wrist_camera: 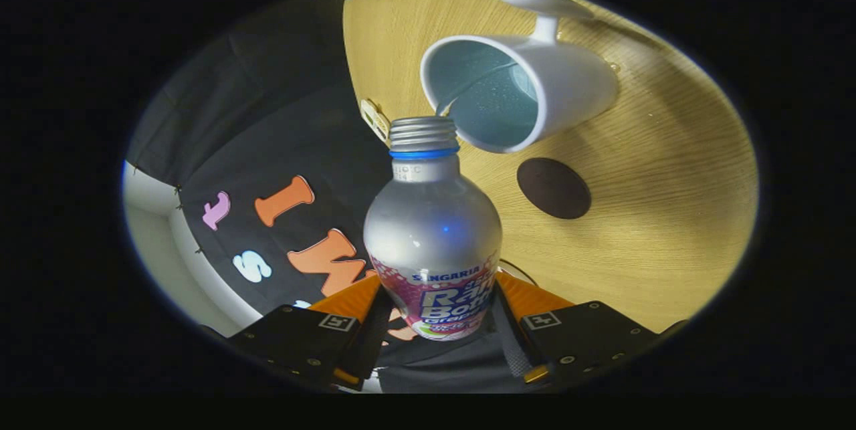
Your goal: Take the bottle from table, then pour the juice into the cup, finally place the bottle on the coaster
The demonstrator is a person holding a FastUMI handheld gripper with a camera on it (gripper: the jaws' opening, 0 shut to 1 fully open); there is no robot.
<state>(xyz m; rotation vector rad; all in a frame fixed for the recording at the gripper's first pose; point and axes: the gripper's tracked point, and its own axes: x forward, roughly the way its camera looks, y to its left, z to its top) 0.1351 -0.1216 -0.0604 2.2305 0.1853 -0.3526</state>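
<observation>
Bottle (432, 236) is silver up top with a blue ring under the grey threaded neck – label's pink-purple with white dots. Cup (535, 85) is white, pale blue-looking inside. Coaster (554, 188) is dark brown – table (669, 216) is light wood grain.

The gripper (433, 313) has black blocky mounts with small screws and square printed markers.

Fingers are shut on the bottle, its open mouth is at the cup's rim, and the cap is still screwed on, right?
Not the cap. The gripper view shows the bottle with bare threads and no cap. The rest holds: the fingers press it from both sides, and its open mouth sits at the rim of the cup.
</observation>
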